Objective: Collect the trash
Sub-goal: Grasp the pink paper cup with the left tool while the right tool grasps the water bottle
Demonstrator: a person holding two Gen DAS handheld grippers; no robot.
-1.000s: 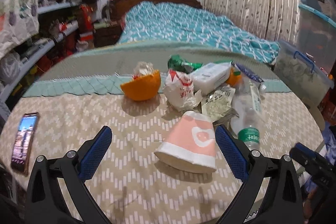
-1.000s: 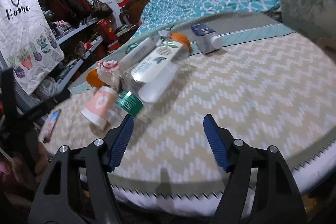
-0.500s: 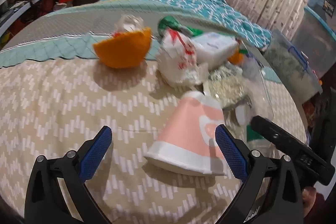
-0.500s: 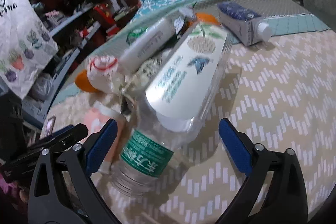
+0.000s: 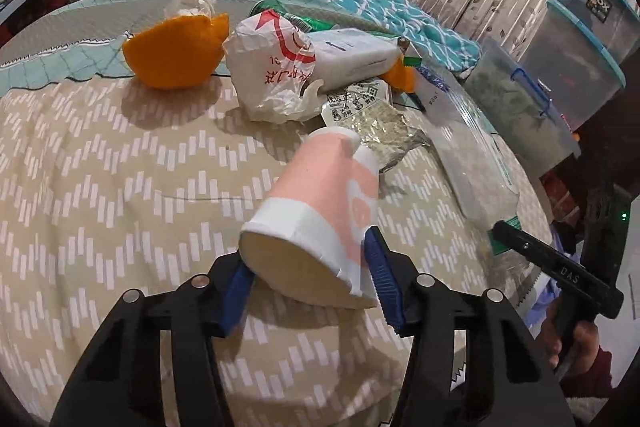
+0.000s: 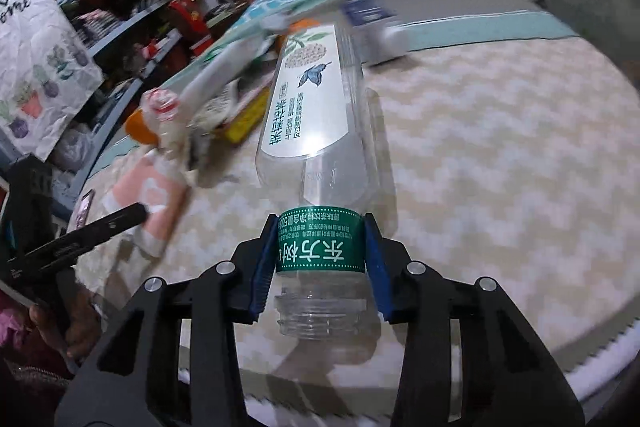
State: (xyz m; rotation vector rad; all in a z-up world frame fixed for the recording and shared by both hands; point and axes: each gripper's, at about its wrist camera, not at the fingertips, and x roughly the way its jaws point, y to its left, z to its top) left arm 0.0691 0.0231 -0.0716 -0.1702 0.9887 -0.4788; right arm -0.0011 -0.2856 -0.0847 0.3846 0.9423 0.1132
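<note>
Left gripper [image 5: 308, 281]: jaws closing, narrow, blue pads touching both sides of cup [image 5: 316, 219] at its open rim. Cup on its side on bedcover [image 5: 100, 187], mouth toward the jaws, base pointing away; grip taken at the wide end, probably because that end lies nearest. Rim looks slightly flattened between the pads, so likely already pinched.

Right gripper [image 6: 320, 259]: jaws closing on bottle [image 6: 320, 131], pads pressed to the green neck band just beyond the threaded mouth. No cap. Bottle lying flat, body stretching away from the jaws; neck chosen, in all likelihood, as the narrowest and stiffest part.

Beyond left jaws: foil wrapper [image 5: 384, 131] just past cup base; white bag [image 5: 276, 67] further on; orange peel [image 5: 176, 55] far left of it; white pack [image 5: 352, 55] behind bag. Bottle to the right of left jaws, well clear of cup.

Beyond right jaws: carton [image 6: 372, 27] past bottle base, blurred, details uncertain. Cup left of right jaws, beside the other gripper's finger.

Pose: both grippers tilted steeply down toward bedcover, fingers level side to side. Hand [image 5: 576, 343] wrapped round right gripper's handle at lower right of left view.
</note>
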